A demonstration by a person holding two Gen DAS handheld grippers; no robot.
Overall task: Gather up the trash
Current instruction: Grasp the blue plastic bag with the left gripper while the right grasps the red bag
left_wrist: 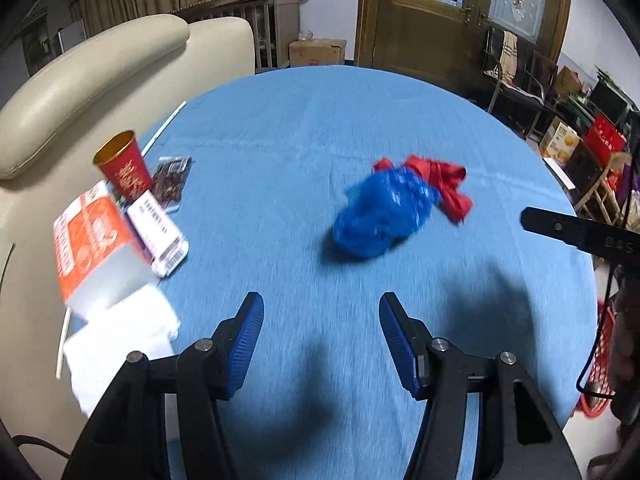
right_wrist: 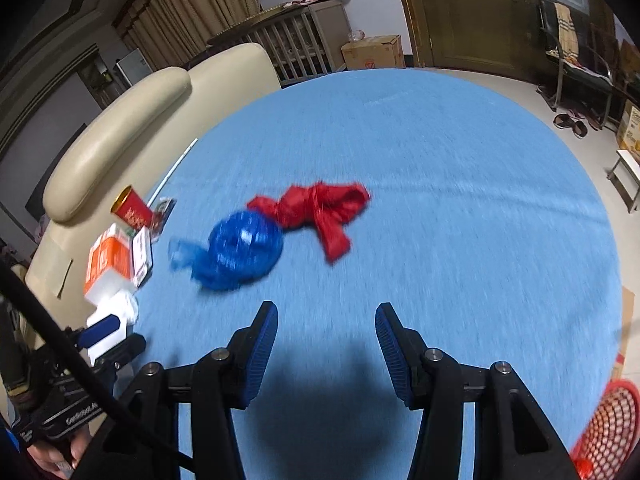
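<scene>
A crumpled blue plastic bag (left_wrist: pixel 382 216) lies mid-table on the blue tablecloth (left_wrist: pixel 280 120), with a crumpled red bag (left_wrist: pixel 444 184) touching its far right side. Both show in the right wrist view: blue bag (right_wrist: pixel 242 256), red bag (right_wrist: pixel 324 210). At the left edge stand a red paper cup (left_wrist: pixel 124 170), an orange carton (left_wrist: pixel 94 248), a white box (left_wrist: pixel 160 232), a snack wrapper (left_wrist: pixel 172 178), a white tissue (left_wrist: pixel 120 344) and a straw (left_wrist: pixel 164 128). My left gripper (left_wrist: pixel 322 308) is open and empty, short of the blue bag. My right gripper (right_wrist: pixel 326 318) is open and empty, near the bags.
A cream leather armchair (left_wrist: pixel 100 72) stands against the table's left side. A red mesh basket (right_wrist: pixel 612 428) sits off the table's right near edge, also in the left wrist view (left_wrist: pixel 600 364). Boxes and chairs line the right wall.
</scene>
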